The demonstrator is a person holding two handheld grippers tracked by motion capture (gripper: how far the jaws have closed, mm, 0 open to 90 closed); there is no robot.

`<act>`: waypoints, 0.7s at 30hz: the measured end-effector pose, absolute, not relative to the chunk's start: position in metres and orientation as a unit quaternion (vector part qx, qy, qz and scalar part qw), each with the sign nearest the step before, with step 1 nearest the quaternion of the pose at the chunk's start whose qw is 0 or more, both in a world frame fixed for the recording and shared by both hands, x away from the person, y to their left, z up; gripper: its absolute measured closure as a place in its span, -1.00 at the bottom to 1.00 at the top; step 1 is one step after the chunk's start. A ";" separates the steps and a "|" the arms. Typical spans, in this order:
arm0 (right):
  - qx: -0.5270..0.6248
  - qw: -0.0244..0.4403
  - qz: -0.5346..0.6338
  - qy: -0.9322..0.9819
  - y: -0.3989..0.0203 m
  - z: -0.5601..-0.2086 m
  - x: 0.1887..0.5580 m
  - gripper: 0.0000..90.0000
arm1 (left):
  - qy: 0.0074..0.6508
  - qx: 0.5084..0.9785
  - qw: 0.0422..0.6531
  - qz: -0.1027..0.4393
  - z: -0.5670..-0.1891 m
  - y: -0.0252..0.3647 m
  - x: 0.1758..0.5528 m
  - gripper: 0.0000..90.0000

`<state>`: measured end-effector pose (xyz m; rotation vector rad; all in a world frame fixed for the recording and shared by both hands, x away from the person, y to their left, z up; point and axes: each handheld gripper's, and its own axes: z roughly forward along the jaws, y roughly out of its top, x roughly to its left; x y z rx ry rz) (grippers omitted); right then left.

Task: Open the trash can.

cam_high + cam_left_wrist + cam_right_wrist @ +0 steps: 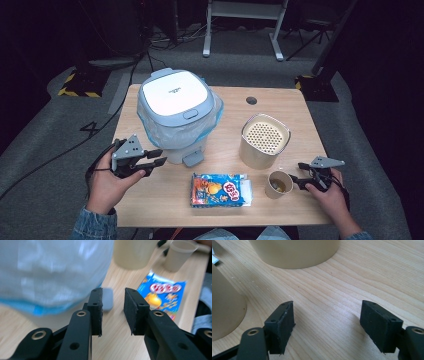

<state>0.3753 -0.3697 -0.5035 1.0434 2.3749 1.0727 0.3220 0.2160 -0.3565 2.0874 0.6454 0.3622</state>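
In the high view, a pale blue lidded bin lined with a clear plastic bag [177, 112] is seen at about ten o'clock on the light wooden tabletop [280, 102]. The left hand-held gripper [156, 161] is held just beside the bin's grey foot pedal [192, 159], at eight o'clock, with its jaws slightly apart and nothing between them. A blue and orange snack packet [219, 189] lies flat at six o'clock. A beige cylindrical container with a perforated top [264, 141] stands at three o'clock, and a small paper cup [278, 184] stands near it at four o'clock. The right hand-held gripper [296, 174] is pointed at the cup (just beside it, released).

In the left gripper view, the left hand-held gripper [113, 311] is shown with a narrow empty gap between its pads; the bagged bin [55, 272] lies at eleven o'clock, the snack packet [163, 296] at two o'clock.

In the right gripper view, the right hand-held gripper [328, 322] is shown wide open above bare wood, with the cup [225, 312] at nine o'clock, clear of the pads.
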 end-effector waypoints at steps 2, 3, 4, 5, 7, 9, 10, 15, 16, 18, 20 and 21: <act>0.366 0.167 0.377 0.834 -0.370 -0.503 0.375 -0.38 | 0.251 0.844 0.453 0.141 -0.350 0.212 0.325 0.53; 0.367 0.167 0.377 0.834 -0.370 -0.503 0.375 -0.38 | 0.247 0.844 0.456 0.138 -0.347 0.210 0.326 0.53; 0.366 0.167 0.377 0.834 -0.370 -0.503 0.375 -0.38 | 0.241 0.843 0.461 0.135 -0.344 0.208 0.328 0.53; 0.366 0.167 0.377 0.834 -0.370 -0.503 0.375 -0.38 | 0.236 0.842 0.465 0.135 -0.341 0.206 0.329 0.53; 0.366 0.167 0.377 0.834 -0.370 -0.504 0.375 -0.38 | 0.224 0.833 0.491 0.120 -0.333 0.200 0.334 0.56; 0.367 0.167 0.377 0.834 -0.370 -0.503 0.375 -0.38 | 0.221 0.830 0.499 0.117 -0.330 0.198 0.336 0.56; 0.366 0.167 0.377 0.834 -0.370 -0.504 0.375 -0.38 | 0.217 0.825 0.508 0.117 -0.324 0.195 0.340 0.56; 0.367 0.167 0.377 0.834 -0.370 -0.504 0.375 -0.38 | 0.228 0.813 0.524 0.114 -0.313 0.190 0.349 0.67; 0.366 0.167 0.377 0.834 -0.370 -0.503 0.375 -0.38 | 0.230 0.808 0.531 0.106 -0.309 0.186 0.354 0.69; 0.367 0.167 0.377 0.834 -0.370 -0.503 0.375 -0.38 | 0.232 0.810 0.528 0.108 -0.307 0.184 0.356 0.71; 0.366 0.167 0.377 0.834 -0.370 -0.503 0.375 -0.38 | 0.230 0.810 0.526 0.118 -0.303 0.180 0.361 0.76; 0.366 0.167 0.377 0.834 -0.370 -0.503 0.375 -0.38 | 0.232 0.808 0.529 0.117 -0.302 0.178 0.363 0.76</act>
